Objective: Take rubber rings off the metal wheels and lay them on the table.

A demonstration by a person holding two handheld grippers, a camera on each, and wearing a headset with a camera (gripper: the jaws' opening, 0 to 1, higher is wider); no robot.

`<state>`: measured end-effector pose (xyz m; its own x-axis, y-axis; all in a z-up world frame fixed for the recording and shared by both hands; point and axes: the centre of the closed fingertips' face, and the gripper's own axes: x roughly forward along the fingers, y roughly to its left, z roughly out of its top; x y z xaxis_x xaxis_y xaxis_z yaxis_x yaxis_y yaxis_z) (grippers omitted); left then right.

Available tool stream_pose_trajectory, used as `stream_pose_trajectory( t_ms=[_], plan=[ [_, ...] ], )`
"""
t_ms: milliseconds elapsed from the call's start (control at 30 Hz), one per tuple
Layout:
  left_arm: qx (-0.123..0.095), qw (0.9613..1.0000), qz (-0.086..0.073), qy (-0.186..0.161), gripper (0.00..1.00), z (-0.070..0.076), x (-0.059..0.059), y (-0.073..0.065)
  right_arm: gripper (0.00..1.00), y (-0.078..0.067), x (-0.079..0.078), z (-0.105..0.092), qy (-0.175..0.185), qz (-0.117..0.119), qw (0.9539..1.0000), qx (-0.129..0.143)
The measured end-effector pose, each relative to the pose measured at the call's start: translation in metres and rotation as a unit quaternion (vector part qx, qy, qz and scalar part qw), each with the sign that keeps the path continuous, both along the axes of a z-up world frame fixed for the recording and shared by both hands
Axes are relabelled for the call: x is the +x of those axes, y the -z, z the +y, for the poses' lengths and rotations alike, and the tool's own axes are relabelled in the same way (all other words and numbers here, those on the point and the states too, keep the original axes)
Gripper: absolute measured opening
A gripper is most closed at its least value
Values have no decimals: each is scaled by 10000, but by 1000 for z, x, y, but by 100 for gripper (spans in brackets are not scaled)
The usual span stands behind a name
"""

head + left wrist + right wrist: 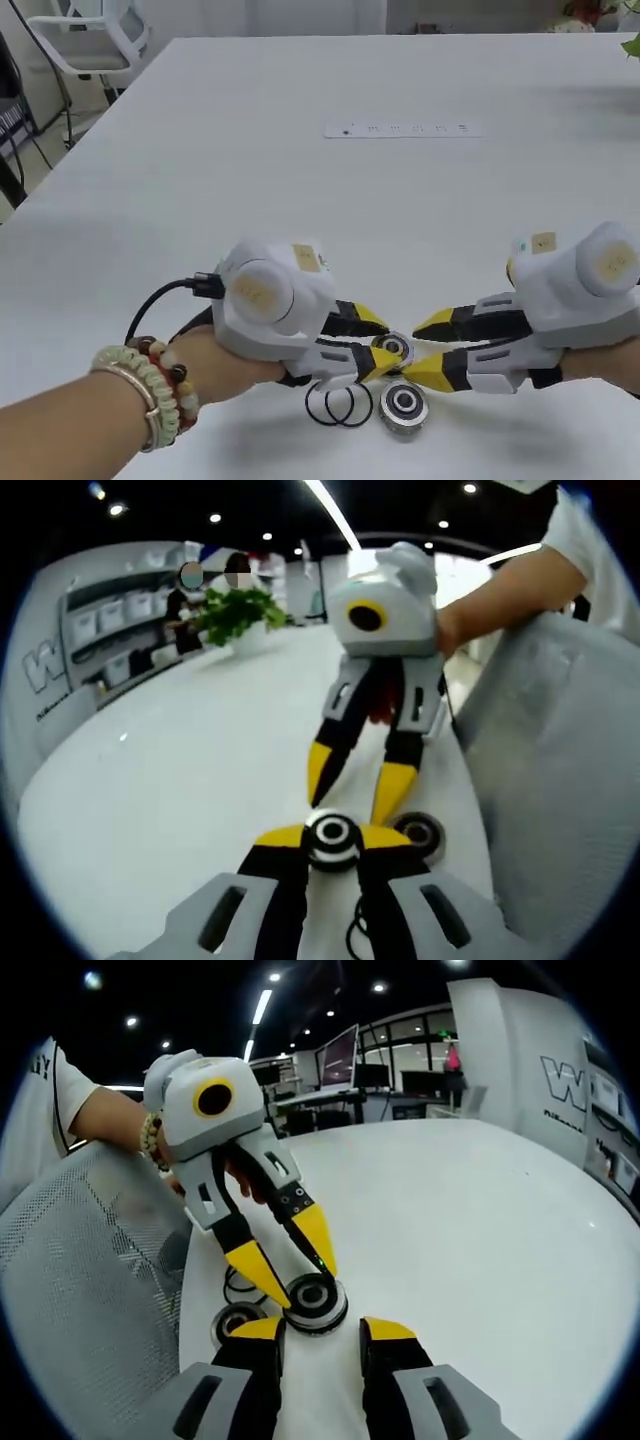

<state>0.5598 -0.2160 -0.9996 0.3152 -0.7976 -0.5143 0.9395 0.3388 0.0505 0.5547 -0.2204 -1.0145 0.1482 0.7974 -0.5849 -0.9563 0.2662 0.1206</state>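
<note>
My left gripper [384,345] is shut on a small metal wheel [391,347] with a dark ring on its rim, held just above the white table [300,170]. That wheel [333,840] sits between the yellow tips in the left gripper view. My right gripper [420,349] faces it from the right, open, its tips close on either side of the wheel [316,1303]. A second wheel [404,403] lies flat on the table below them. Black rubber rings [338,404] lie loose beside it, under the left gripper.
A pale strip with small marks [402,129] lies further back on the table. An office chair [90,40] stands past the far left corner. A mesh chair back [90,1250] is close to the near table edge. A plant [235,610] stands far off.
</note>
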Motion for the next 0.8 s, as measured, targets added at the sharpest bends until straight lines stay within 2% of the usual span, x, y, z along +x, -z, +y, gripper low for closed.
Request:
stream_pose_trajectory(
  t_ms=[67,100,233,367,800],
  plan=[
    [70,9999,-19,-143,19,2,5,2,27,0,0,1,-13,-15,10000,1],
    [81,9999,21,-134,19,2,4,3,27,0,0,1,-22,-18,10000,1],
    [69,10000,17,-51,14,-1,0,2,26,1,-1,3,-49,-54,10000,-17],
    [25,9999,76,-130,14,-2,0,2,26,2,-1,5,-73,-116,9999,-33],
    [-48,9999,41,-134,14,-2,1,3,18,3,-2,1,-195,-242,9994,-178]
  ],
)
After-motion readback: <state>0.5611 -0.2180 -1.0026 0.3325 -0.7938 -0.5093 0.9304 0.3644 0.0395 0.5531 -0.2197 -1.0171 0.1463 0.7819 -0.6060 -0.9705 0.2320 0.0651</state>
